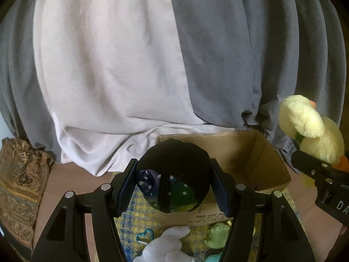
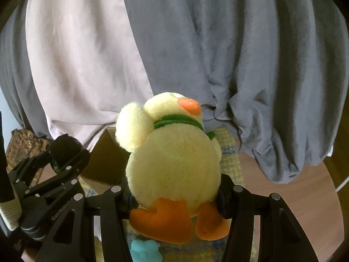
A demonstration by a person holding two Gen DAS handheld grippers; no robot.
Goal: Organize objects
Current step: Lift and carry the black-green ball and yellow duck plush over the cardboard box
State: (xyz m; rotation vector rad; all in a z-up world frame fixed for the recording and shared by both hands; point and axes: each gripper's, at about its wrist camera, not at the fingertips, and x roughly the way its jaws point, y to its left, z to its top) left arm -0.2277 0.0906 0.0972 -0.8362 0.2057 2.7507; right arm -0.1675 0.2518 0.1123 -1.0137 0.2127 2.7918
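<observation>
Black elastic wraps the ball (image 1: 173, 174) pinched in the left gripper (image 1: 173, 187), hanging above the near rim of the open cardboard box (image 1: 257, 159), whose inside looks bare.

Right wrist view: the right gripper (image 2: 174, 198) clamps the yellow plush duck (image 2: 172, 163) beside that box, over the woven mat (image 2: 231, 152).

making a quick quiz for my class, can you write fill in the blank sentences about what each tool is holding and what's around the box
1. The right tool is shut on a yellow plush ____ with orange feet.
2. The left tool grips a ball wrapped in a ____ band.
3. Behind that ball stands an open ____ box.
4. The heart-shaped clip lying on the mat is ____ in colour.

Missing words: duck; black; cardboard; blue
</observation>
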